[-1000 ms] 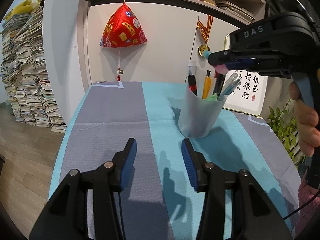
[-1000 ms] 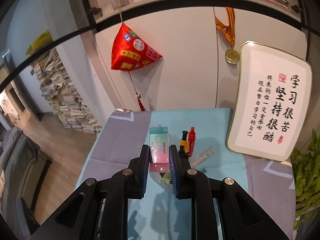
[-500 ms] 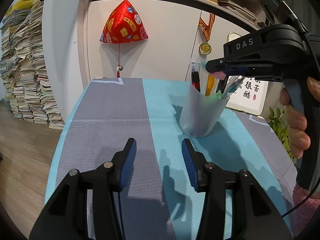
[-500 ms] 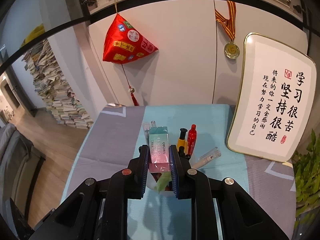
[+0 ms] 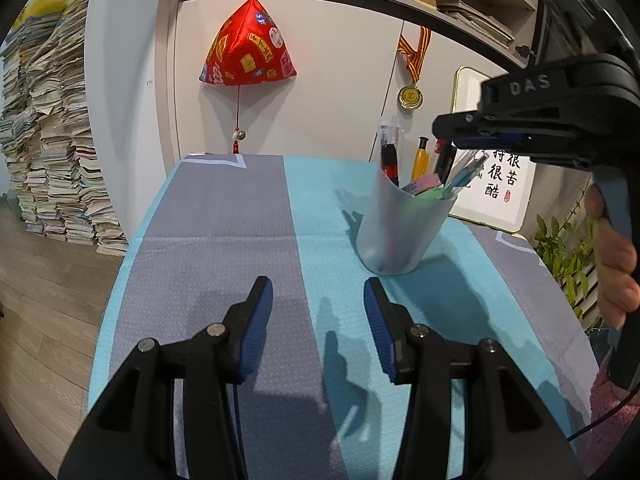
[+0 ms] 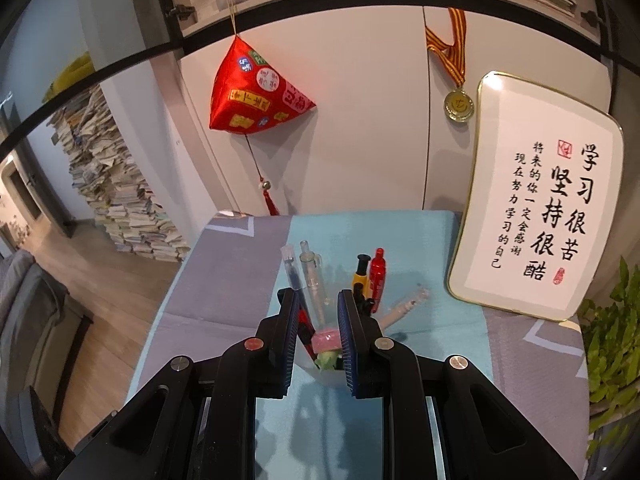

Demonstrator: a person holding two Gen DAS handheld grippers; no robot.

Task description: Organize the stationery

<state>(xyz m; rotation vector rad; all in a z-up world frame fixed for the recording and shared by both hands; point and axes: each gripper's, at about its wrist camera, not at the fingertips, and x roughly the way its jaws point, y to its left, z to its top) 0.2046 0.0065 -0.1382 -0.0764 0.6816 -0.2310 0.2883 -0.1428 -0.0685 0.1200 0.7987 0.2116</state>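
A frosted plastic cup (image 5: 400,232) stands on the teal and grey tablecloth (image 5: 224,220), holding several pens and markers (image 5: 420,160). A pink and green eraser (image 5: 426,182) lies inside it, leaning against the rim. My right gripper (image 5: 438,130) hovers just above the cup. In the right wrist view its fingers (image 6: 318,294) stand a narrow gap apart with nothing between the pads, and the eraser (image 6: 326,340) shows below them in the cup. My left gripper (image 5: 318,284) is open and empty, low over the cloth in front and left of the cup.
A framed calligraphy board (image 6: 536,200) leans against the wall behind and right of the cup. A potted plant (image 6: 608,340) sits off the table's right edge. A red pouch (image 5: 248,52) and a medal (image 5: 410,98) hang on the wall. Book stacks (image 5: 52,140) stand on the floor, left.
The eraser, held in my right gripper's jaws above the cup, now lies in the cup and the jaws are empty. My left gripper has stayed where it was.
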